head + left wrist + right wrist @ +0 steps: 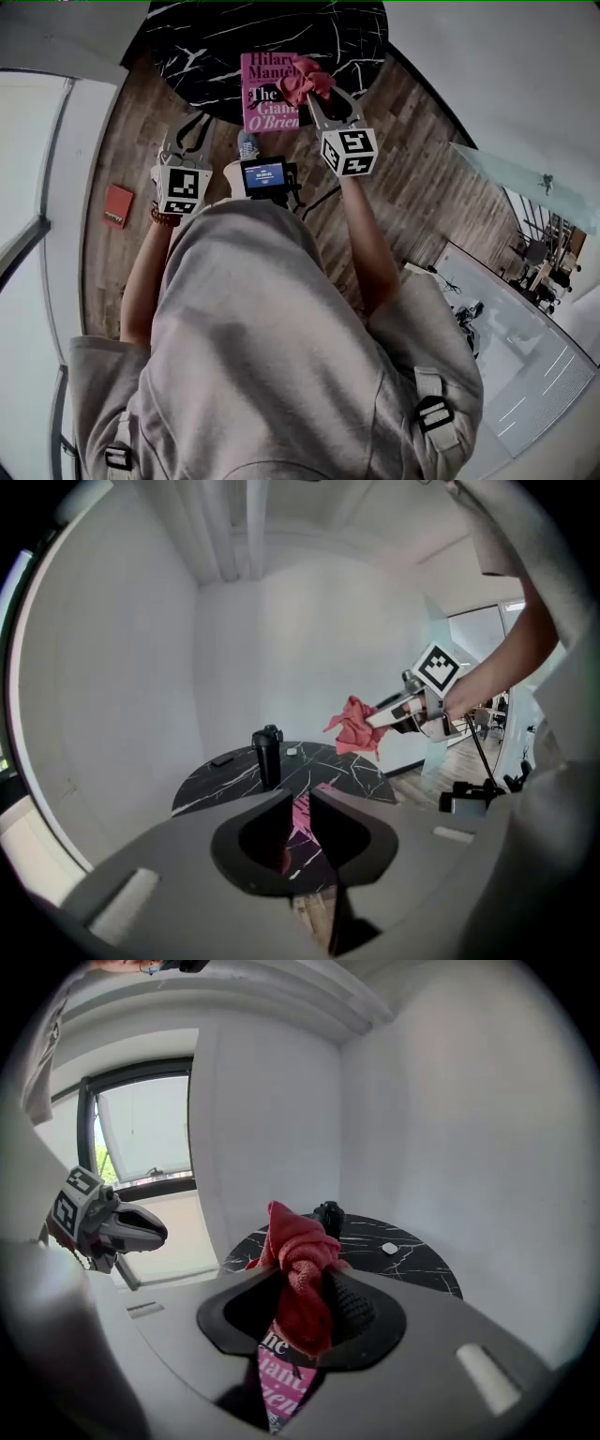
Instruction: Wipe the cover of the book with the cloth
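A pink book [265,94] lies at the near edge of a round black marble table [216,47]. My right gripper [314,94] is shut on a bunched red cloth [305,80], which hangs over the book's right side. In the right gripper view the cloth [300,1251] fills the jaws, with the book [281,1382] just below. My left gripper [190,122] hangs left of the book, off the table edge. Its jaws [298,799] stand a narrow slit apart with nothing between them. The book [302,819] shows through that slit.
A black bottle [267,755] stands toward the back of the table, with a small white thing [292,751] and a flat dark thing [221,758] nearby. A device on a tripod [265,175] stands on the wooden floor between my arms. A red object [118,206] lies on the floor at the left.
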The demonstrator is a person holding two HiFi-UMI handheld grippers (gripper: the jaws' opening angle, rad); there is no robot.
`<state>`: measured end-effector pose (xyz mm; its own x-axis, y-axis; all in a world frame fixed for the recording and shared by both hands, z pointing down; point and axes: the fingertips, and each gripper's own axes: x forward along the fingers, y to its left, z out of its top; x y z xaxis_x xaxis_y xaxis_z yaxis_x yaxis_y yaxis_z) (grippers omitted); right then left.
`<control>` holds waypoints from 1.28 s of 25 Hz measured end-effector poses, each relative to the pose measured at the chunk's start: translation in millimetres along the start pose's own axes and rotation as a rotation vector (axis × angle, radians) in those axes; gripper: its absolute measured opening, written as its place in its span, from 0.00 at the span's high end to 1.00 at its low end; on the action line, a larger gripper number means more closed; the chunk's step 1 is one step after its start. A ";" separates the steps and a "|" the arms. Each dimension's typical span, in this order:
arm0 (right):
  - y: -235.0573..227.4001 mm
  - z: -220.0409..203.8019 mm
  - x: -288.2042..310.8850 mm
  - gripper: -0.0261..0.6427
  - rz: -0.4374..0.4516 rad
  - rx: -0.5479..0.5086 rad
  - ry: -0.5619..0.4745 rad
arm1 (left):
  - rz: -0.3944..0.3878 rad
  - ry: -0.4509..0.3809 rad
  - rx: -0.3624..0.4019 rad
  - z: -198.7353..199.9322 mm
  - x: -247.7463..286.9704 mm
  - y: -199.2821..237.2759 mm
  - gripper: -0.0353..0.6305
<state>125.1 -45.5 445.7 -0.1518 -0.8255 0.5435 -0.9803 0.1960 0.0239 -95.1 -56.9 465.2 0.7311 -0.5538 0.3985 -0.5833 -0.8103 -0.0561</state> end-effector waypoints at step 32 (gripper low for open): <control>-46.7 -127.8 201.6 0.75 0.483 -0.355 0.528 | -0.063 0.594 -0.087 -175.8 119.4 -136.9 0.55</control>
<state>156.4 -153.4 661.3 -0.3822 -0.2642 0.8855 -0.7091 0.6983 -0.0977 9.8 21.6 681.5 0.4571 -0.2831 0.8431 -0.5901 -0.8059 0.0493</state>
